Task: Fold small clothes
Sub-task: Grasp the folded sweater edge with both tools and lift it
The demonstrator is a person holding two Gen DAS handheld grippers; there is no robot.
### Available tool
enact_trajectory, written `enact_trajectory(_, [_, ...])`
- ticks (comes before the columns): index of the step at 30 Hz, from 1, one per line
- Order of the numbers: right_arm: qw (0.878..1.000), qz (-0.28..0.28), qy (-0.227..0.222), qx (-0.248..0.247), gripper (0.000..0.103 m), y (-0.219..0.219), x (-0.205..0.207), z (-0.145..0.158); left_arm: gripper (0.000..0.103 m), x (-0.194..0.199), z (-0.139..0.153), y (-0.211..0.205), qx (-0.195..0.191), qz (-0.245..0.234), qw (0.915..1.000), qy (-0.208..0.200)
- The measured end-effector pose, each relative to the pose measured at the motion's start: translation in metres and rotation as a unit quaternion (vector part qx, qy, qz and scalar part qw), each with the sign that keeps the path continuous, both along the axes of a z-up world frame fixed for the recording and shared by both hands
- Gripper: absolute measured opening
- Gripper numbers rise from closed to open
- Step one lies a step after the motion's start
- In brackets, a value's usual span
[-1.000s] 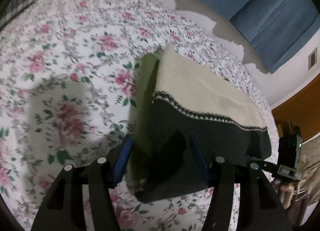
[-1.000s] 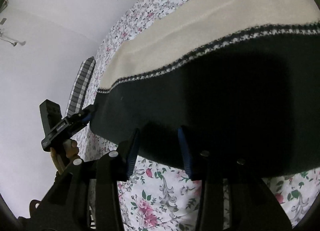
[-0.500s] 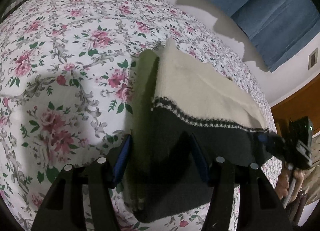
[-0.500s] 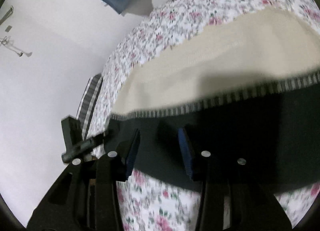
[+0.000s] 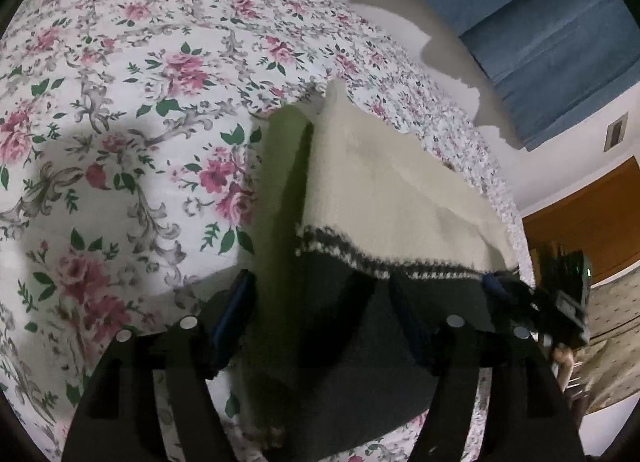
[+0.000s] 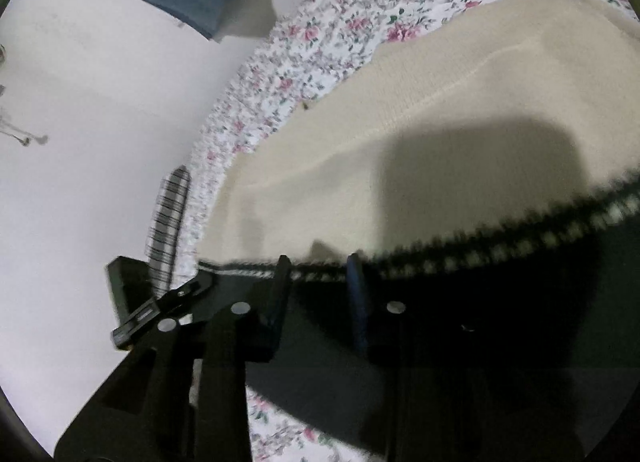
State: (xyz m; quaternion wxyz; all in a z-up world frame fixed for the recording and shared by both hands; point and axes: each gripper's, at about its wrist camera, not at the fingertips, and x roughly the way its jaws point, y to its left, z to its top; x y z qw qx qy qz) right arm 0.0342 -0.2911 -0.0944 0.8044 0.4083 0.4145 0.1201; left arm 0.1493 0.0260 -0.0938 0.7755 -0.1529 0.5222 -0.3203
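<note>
Knit garment [image 5: 384, 198], cream upper part, dark lower part, a speckled band between the two. It lay partly folded on the bed [image 5: 120, 122], over a floral sheet. In the left wrist view a greenish layer showed along its left edge, under the cream.

Left gripper [image 5: 324, 318]: the jaws stood wide and were opening. The dark hem lay between them, but the pads did not appear to press it. Read as a release.

Right gripper [image 6: 318, 294]: the jaws stood narrow and were closing, at the speckled band, with dark knit between them. The frame was blurred there, so I could not tell whether the pads already pinched the cloth.

Handling, as judged:
- Soft and limp. It draped and sagged between the two grippers and kept no shape of its own.
- Light. A pinch at an edge should carry it.
- The knit looked thick and coarse, so slip from the pads seemed unlikely. Stretch seemed likelier if pulled hard.
- Not fragile, though loops could snag on a jaw corner.

Where to take hold, as judged: the two corners of the dark hem, pinching all layers together so that the under layer did not trail. A grip at mid-edge would let the corners droop and spoil the fold line.
</note>
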Motion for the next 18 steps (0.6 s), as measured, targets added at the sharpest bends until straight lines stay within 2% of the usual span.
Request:
enact_trajectory(3, [1.000, 0.003, -0.018, -0.002, 0.040, 0.004, -0.021, 0.015, 0.069, 0.003, 0.002, 0.003, 0.008, 0.007, 0.9999, -0.003])
enact_trajectory(7, [0.999, 0.033, -0.036, -0.022, 0.045, 0.026, -0.049, 0.026, 0.069, 0.008, 0.001, 0.005, 0.007, 0.009, 0.9999, 0.000])
enact_trajectory(12, [0.996, 0.069, -0.010, -0.049, 0.046, 0.048, -0.059, 0.007, 0.069, 0.010, 0.001, 0.012, -0.004, 0.018, 0.9998, 0.003])
enact_trajectory(15, [0.997, 0.067, -0.002, -0.034, 0.046, 0.049, -0.063, -0.009, 0.069, 0.013, 0.000, 0.014, -0.011, 0.017, 0.9998, 0.009])
enact_trajectory(18, [0.997, 0.070, -0.008, -0.036, 0.048, 0.051, -0.067, -0.009, 0.076, 0.017, 0.000, 0.006, -0.009, 0.002, 1.0000, 0.002])
